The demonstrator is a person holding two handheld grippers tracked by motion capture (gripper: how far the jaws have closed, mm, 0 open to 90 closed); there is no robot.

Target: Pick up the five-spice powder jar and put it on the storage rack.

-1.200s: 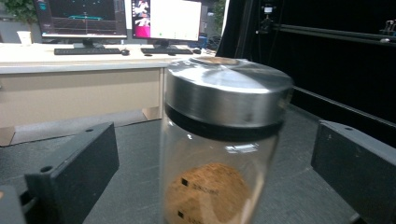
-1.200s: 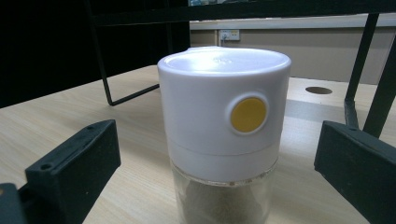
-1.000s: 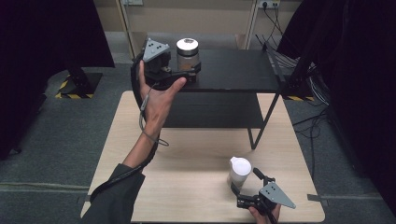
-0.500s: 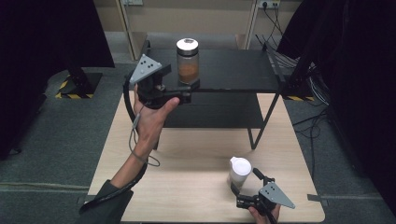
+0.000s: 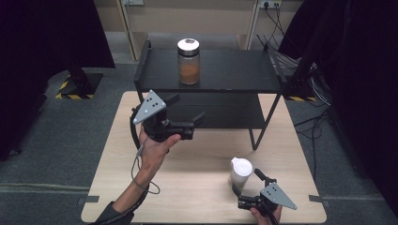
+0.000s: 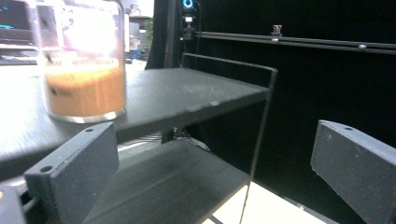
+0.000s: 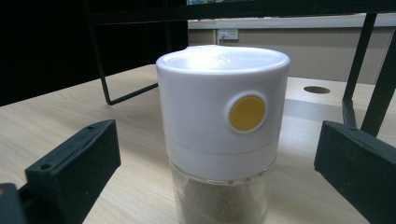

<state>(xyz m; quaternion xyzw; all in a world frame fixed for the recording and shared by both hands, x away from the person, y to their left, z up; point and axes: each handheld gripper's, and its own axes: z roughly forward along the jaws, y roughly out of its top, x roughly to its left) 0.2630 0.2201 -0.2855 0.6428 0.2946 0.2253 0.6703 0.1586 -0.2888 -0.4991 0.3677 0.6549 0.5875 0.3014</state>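
Note:
A glass jar [image 5: 188, 61] with brown powder and a metal lid stands on the top shelf of a black rack [image 5: 225, 70]; it also appears as the jar [image 6: 84, 65] at upper left in the left gripper view. My left gripper [image 5: 187, 110] hovers open and empty in front of the rack, below and short of the jar; the left gripper [image 6: 215, 154] has its jaws wide apart. A white-lidded shaker [image 5: 241, 172] with a yellow dot stands on the wooden table. My right gripper [image 5: 246, 185] is open around it; the shaker [image 7: 222, 121] sits between the jaws, apart from both.
The rack has a lower shelf [image 5: 220, 110] and thin legs [image 5: 253, 140] resting on the light wooden table [image 5: 197, 187]. Cables [image 5: 300, 61] and dark curtains lie beyond the table at the right.
My left gripper has drawn back from the jar on the top shelf, toward the person and lower, leaving the jar standing. The right gripper and shaker have not moved.

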